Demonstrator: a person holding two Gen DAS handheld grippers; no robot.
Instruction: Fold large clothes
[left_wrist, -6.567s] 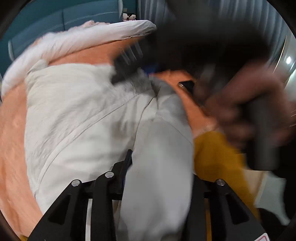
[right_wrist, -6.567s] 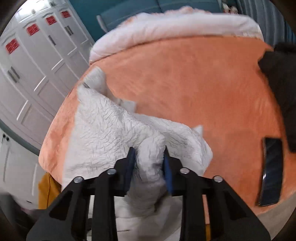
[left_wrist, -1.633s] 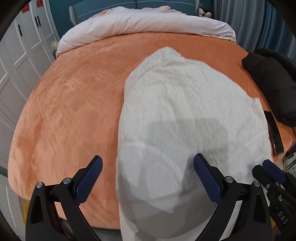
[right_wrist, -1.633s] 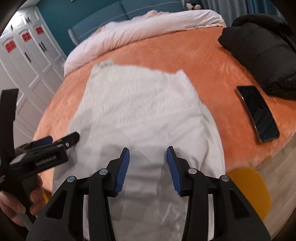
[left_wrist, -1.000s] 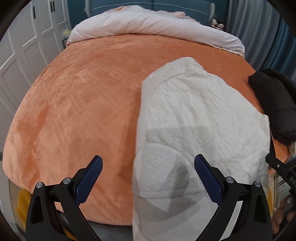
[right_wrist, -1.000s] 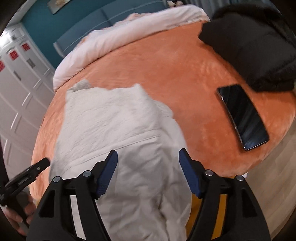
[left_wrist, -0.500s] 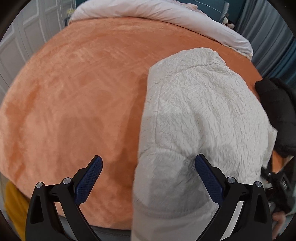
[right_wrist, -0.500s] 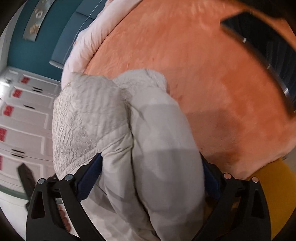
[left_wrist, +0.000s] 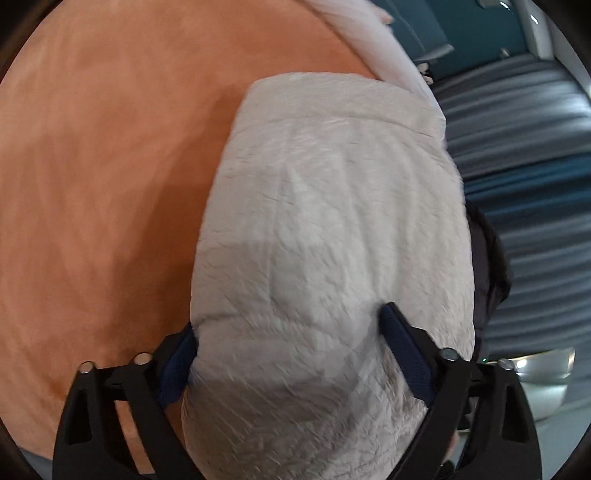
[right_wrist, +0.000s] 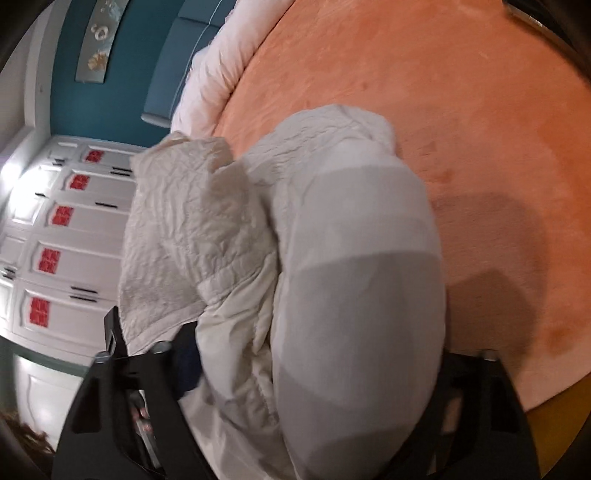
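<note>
A thick bundle of the white garment (left_wrist: 332, 240) is enclosed between the widely spread fingers of the left gripper (left_wrist: 291, 354) over the orange bed cover (left_wrist: 103, 166). The same garment (right_wrist: 332, 277) is bracketed by the right gripper (right_wrist: 317, 369) (its jaws set wide apart), near the bed's near edge (right_wrist: 498, 184).

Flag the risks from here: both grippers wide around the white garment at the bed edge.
1. The left gripper straddles a thick bundle of the white garment with jaws spread; closing may catch only outer layers and let the fold slip.
2. In the right wrist view the garment is bunched and hangs over the edge of the orange bed, so it could slide off.
3. The right gripper's fingertips are hidden by cloth, so grasp depth is unchecked.
</note>
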